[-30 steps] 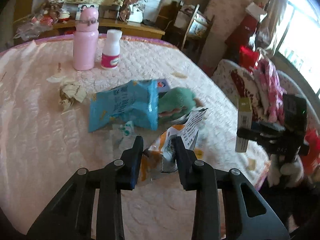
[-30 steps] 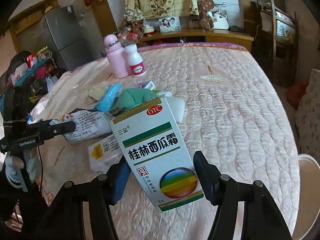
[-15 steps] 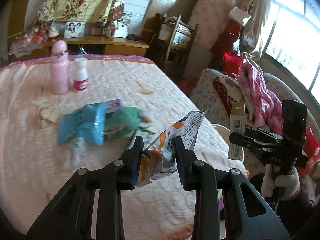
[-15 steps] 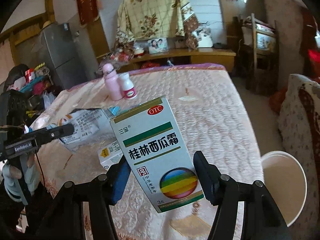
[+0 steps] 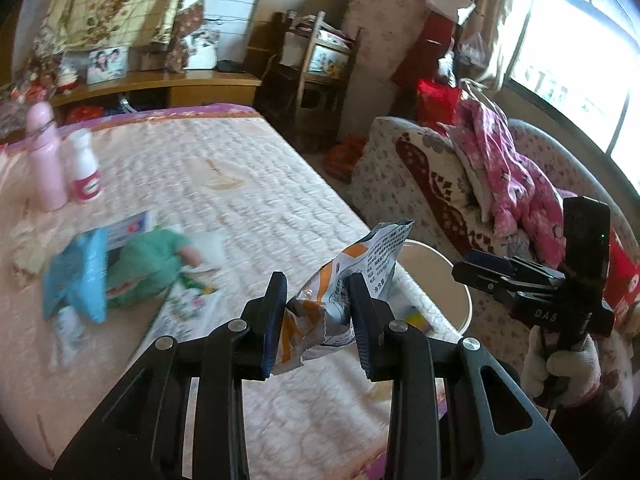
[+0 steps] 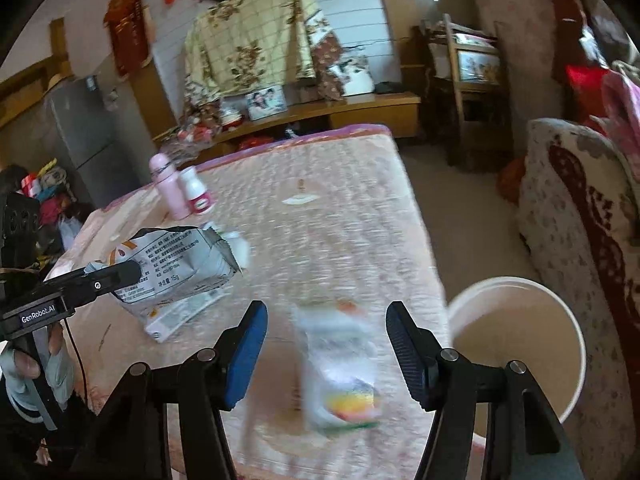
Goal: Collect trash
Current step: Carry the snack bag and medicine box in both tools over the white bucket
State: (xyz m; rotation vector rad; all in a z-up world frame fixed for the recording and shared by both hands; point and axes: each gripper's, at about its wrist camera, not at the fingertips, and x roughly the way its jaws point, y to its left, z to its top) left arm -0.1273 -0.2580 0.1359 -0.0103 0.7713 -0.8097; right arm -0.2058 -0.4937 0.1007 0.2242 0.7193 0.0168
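Note:
My left gripper point(image 5: 318, 308) is shut on a crumpled orange-and-white snack wrapper point(image 5: 360, 264), held up near the right edge of the quilted bed point(image 5: 248, 184). The right wrist view shows that wrapper point(image 6: 180, 268) at the left. A white medicine box point(image 6: 340, 368), blurred, sits low between the fingers of my right gripper point(image 6: 324, 336), with a gap to each blue pad. No box shows in the right gripper point(image 5: 464, 266) in the left wrist view. A white bin point(image 6: 516, 344) stands on the floor just right of the bed, also seen behind the wrapper, the bin point(image 5: 436, 280).
More litter lies on the bed: a blue packet point(image 5: 76, 276), a green bundle point(image 5: 148, 264) and small cartons. A pink bottle point(image 5: 46, 156) and a white pill bottle point(image 5: 86, 172) stand at the far left. A sofa with pink clothes point(image 5: 512, 184) is beyond the bin.
Both grippers have swung right, away from the litter pile towards the bin. The medicine box, gripped firmly before, now looks smaller and blurred, loose between the right pads.

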